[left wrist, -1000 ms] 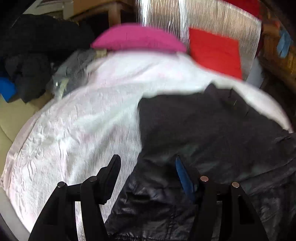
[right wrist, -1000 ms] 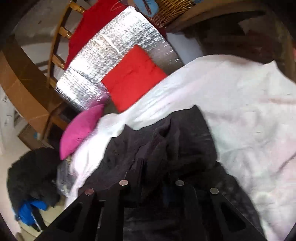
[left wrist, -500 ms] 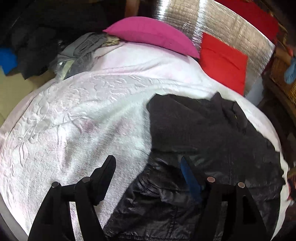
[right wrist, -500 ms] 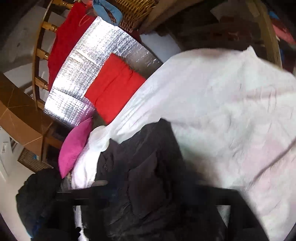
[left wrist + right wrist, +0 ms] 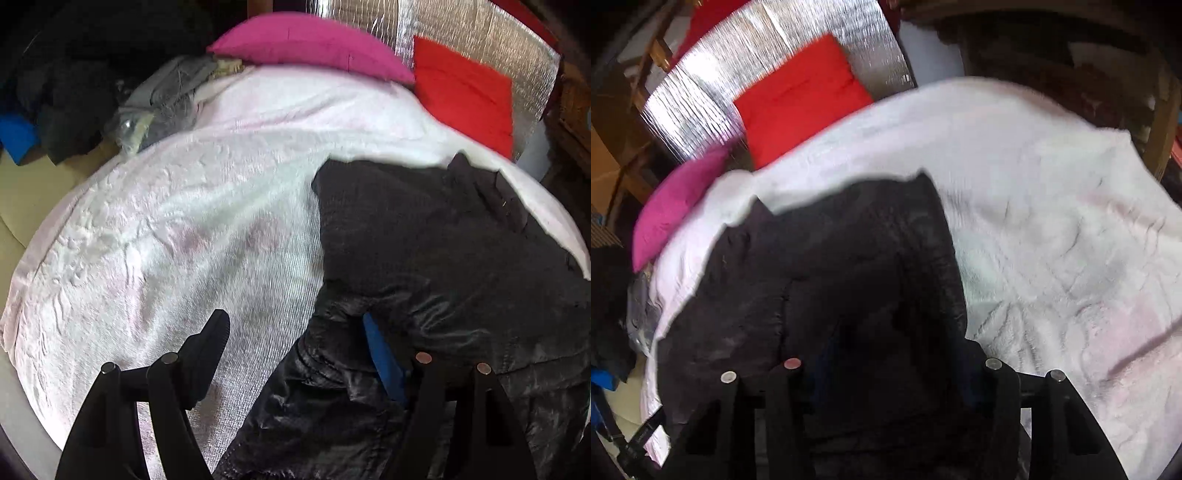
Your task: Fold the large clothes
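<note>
1. Black and mixed in cloth, the jacket lay on the bed, spread from the centre toward 4 o'clock in my left view. Its upper half looked matte and woolly, its lower half a shiny shell that I judged slippery.
2. It seemed soft, limp and rather bulky. I reckoned a hem or shoulder seam the best hold, since the slick cloth might slide out of a shallow pinch.
3. My left fingers stood open, having just widened, with the jacket's edge between them and nothing gripped.
4. My right fingers had just been closing over the jacket. Black on black, I could not tell whether they pressed it.
5. Under it, the white bedspread was plush and wrinkled, with free room toward 9 o'clock.
6. At 12 o'clock sat a pink pillow, at 1 o'clock a red cushion against a silver foil panel, and at 10 o'clock a dark clothes pile.
</note>
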Tool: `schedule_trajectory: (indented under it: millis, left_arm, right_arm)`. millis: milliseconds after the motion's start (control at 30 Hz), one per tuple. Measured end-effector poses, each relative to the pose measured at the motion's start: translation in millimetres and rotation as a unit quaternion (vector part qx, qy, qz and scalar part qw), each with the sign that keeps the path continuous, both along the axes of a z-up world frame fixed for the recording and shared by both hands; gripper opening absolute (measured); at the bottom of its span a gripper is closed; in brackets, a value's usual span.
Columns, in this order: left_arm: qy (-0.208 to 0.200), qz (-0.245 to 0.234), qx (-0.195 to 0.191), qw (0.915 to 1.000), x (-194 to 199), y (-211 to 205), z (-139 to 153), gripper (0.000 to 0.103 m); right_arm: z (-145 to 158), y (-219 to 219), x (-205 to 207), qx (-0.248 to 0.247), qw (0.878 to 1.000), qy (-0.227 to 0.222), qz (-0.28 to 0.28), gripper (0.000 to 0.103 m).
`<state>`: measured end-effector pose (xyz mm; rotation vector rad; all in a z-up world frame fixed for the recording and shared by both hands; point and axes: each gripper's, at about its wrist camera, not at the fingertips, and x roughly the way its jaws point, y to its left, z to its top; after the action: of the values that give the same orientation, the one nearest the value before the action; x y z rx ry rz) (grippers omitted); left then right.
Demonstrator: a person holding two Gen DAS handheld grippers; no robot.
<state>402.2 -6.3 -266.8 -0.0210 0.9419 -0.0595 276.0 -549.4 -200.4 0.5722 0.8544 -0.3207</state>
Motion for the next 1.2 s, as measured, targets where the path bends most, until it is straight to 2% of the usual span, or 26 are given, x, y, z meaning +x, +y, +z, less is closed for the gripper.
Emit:
schedule_trajectory:
  millis: [100,200,267,333,367,433,533,567,633,733,800,867,933,1033,1100,1200]
  left_arm:
    - [-0.041,-0.019,-0.002,0.999,-8,-6,16,0.075]
    - [-0.057,-0.046,-0.004,0.9973,-12,-18,21,0.075]
    - [-0.041,-0.065,-0.007,0.997,-10,-27,14,0.075]
    - [0.0,-0.079,0.001,0.9969,-4,-37,0,0.075]
    - [0.023,-0.079,0.012,0.9965,-1,-41,-10,0.075]
    - [0.019,-0.074,0.021,0.9969,1,-44,-14,0.079]
    - [0.016,-0.069,-0.009,0.9975,6,-39,-6,0.079]
    - [0.009,-0.065,-0.02,0.9977,7,-37,-2,0.079]
    - [-0.012,-0.058,-0.034,0.9977,13,-35,9,0.079]
    - [-0.031,-0.042,-0.022,0.9984,31,-33,14,0.079]
    - [-0.012,-0.031,-0.02,0.9992,45,-29,6,0.079]
    - [0.026,-0.026,-0.037,0.9986,56,-25,-9,0.079]
    - [0.044,-0.025,-0.048,0.9975,61,-24,-16,0.08]
    - [0.035,-0.025,-0.04,0.9983,58,-28,-9,0.08]
    - [0.022,-0.026,-0.036,0.9988,49,-24,-1,0.08]
    - [0.006,-0.032,-0.049,0.9983,37,-15,10,0.08]
  right_arm:
    - [27,9,-14,-0.016,0.997,-0.07,0.023,0.056]
    - [34,27,-13,-0.008,0.993,-0.092,0.077,0.056]
    - [24,45,-3,-0.002,0.991,-0.066,0.117,0.055]
    - [8,58,7,-0.002,0.99,-0.023,0.142,0.055]
    - [-4,64,14,-0.009,0.988,0.015,0.151,0.055]
    - [-13,67,17,-0.018,0.986,0.037,0.161,0.055]
    - [0,54,15,0.019,0.988,0.012,0.151,0.055]
    - [4,46,14,0.039,0.989,-0.011,0.144,0.055]
    - [13,38,16,0.046,0.991,-0.039,0.123,0.055]
    - [12,18,25,0.05,0.993,-0.068,0.087,0.055]
    - [5,0,33,0.054,0.995,-0.062,0.063,0.055]
    - [-1,-7,43,0.059,0.995,-0.048,0.061,0.054]
    - [-20,-14,56,0.076,0.995,-0.015,0.066,0.052]
    - [-19,-15,51,0.077,0.995,-0.018,0.064,0.052]
    - [-7,-14,41,0.076,0.995,-0.028,0.065,0.052]
    - [13,-4,20,0.076,0.992,-0.046,0.086,0.052]
